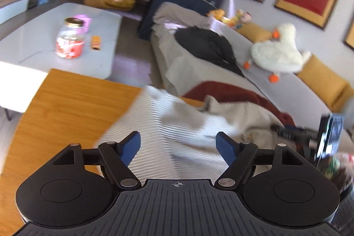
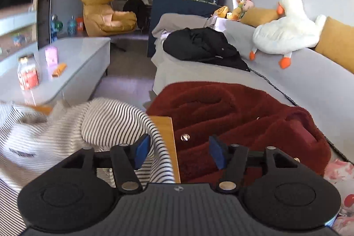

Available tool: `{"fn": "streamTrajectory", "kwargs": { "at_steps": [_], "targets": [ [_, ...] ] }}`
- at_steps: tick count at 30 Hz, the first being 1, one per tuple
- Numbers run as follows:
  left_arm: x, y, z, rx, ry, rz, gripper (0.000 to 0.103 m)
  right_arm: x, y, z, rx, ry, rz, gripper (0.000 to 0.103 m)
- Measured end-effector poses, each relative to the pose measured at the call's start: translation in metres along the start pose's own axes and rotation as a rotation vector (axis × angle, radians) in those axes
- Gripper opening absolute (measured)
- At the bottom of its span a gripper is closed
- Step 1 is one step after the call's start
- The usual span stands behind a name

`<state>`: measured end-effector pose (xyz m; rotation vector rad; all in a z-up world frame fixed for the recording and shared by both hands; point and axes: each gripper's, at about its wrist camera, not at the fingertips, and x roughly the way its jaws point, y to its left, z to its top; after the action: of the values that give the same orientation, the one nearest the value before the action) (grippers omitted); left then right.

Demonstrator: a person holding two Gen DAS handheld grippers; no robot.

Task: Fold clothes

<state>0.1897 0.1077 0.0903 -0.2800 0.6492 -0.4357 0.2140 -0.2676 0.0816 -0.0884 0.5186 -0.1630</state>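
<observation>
On the left the wooden worktop (image 1: 66,107) lies bare toward its left edge, and the striped garment (image 1: 168,125) lies rumpled across its right part, with folds bunched toward the right edge. The left gripper (image 1: 178,146) hangs over this cloth with its blue pads (image 1: 132,147) spread wide and nothing between them. Further right, in the right wrist view, a fold of the striped garment (image 2: 115,123) humps up at the worktop's right edge (image 2: 170,147) and drapes over it. The right gripper (image 2: 178,152) is likewise released, its jaws apart above that edge, gripping nothing. Just beyond the edge a dark red fleece garment (image 2: 239,125) lies heaped on the grey sofa (image 2: 309,81); a white plush goose (image 2: 285,30) sits against the sofa back
</observation>
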Motion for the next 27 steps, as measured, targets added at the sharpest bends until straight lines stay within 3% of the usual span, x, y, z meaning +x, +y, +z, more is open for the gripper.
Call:
{"fn": "streamTrajectory", "kwargs": {
  "at_steps": [1, 3, 5, 6, 7, 9, 12, 16, 19, 21, 24, 27],
  "targets": [
    [0.012, -0.017, -0.007, 0.057, 0.017, -0.028, 0.096, -0.008, -0.001, 0.005, 0.0, -0.037, -0.015, 0.072],
    [0.037, -0.054, -0.023, 0.191, 0.055, -0.082, 0.098, -0.024, 0.001, 0.015, -0.008, -0.107, -0.01, 0.072],
    [0.062, -0.07, -0.038, 0.277, 0.128, -0.107, 0.1, -0.031, 0.006, 0.03, 0.026, -0.11, 0.155, 0.065],
    [0.075, -0.075, -0.045, 0.308, 0.174, -0.118, 0.101, -0.033, 0.008, 0.038, 0.049, -0.099, 0.256, 0.052],
    [0.087, -0.077, -0.051, 0.328, 0.221, -0.127, 0.101, -0.031, 0.013, 0.044, 0.078, -0.072, 0.358, 0.046],
    [0.089, -0.067, -0.06, 0.31, 0.271, -0.136, 0.101, -0.014, 0.03, 0.055, 0.145, 0.025, 0.549, 0.043],
    [0.076, -0.056, -0.071, 0.296, 0.292, -0.154, 0.103, 0.022, 0.083, 0.06, 0.118, 0.159, 0.687, 0.043],
    [0.055, -0.043, -0.084, 0.272, 0.32, -0.18, 0.103, 0.063, 0.159, 0.046, -0.036, 0.268, 0.646, 0.045],
    [0.035, -0.034, -0.09, 0.227, 0.337, -0.202, 0.103, 0.097, 0.196, 0.028, -0.045, 0.431, 0.648, 0.046],
    [0.024, -0.026, -0.093, 0.18, 0.345, -0.214, 0.103, 0.098, 0.218, 0.021, -0.085, 0.47, 0.711, 0.01],
    [0.011, -0.018, -0.097, 0.135, 0.35, -0.222, 0.103, 0.077, 0.235, 0.04, -0.138, 0.316, 0.735, 0.01],
    [0.005, -0.012, -0.098, 0.111, 0.348, -0.221, 0.103, 0.063, 0.251, 0.063, -0.309, 0.099, 0.596, 0.011]
  ]
}}
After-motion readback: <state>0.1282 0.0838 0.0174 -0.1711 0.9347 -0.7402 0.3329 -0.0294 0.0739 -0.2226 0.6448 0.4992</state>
